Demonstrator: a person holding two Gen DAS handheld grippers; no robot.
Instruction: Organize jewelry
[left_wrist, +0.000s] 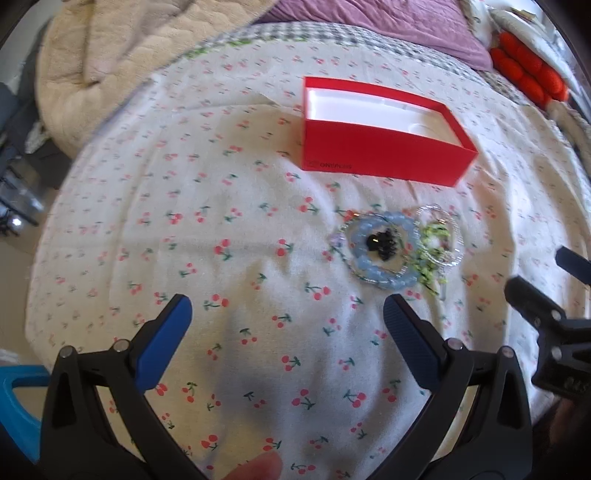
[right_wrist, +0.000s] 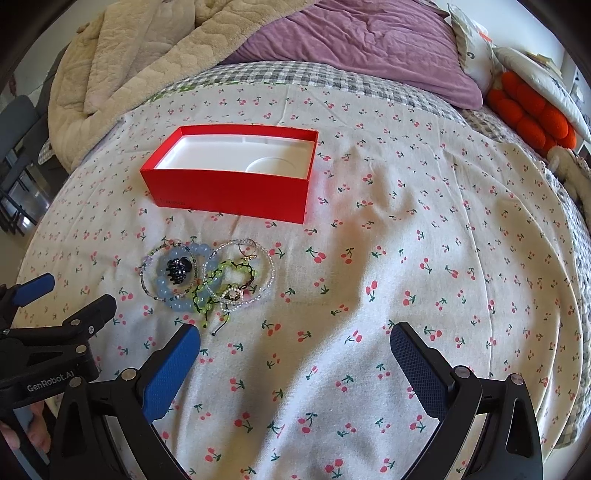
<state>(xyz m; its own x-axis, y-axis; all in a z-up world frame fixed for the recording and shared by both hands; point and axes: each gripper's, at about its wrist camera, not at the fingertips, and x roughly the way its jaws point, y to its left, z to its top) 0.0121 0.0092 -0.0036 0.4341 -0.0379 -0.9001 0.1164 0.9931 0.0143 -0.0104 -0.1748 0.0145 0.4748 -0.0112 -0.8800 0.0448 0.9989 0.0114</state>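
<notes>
A heap of jewelry lies on the cherry-print bedspread (right_wrist: 406, 258): a pale blue bead bracelet (right_wrist: 168, 291) (left_wrist: 395, 225), a black hair claw (right_wrist: 178, 271) (left_wrist: 382, 245) inside it, a green bead bracelet (right_wrist: 221, 269) (left_wrist: 432, 236) and clear bead bracelets (right_wrist: 266, 284) (left_wrist: 456, 230). An open red box (right_wrist: 236, 188) (left_wrist: 376, 157) with a white, bare inside stands just beyond the heap. My left gripper (left_wrist: 288, 306) hovers open, short of the heap and left of it. My right gripper (right_wrist: 295, 332) is open too, near the heap's right edge, with nothing between its fingers.
A beige quilt (right_wrist: 140, 55) and a purple blanket (right_wrist: 362, 44) are bunched at the far side of the bed. Orange cushions (right_wrist: 532, 114) lie at the far right. A blue object (left_wrist: 18, 406) sits at the lower left. A fingertip (left_wrist: 258, 469) shows below my left gripper.
</notes>
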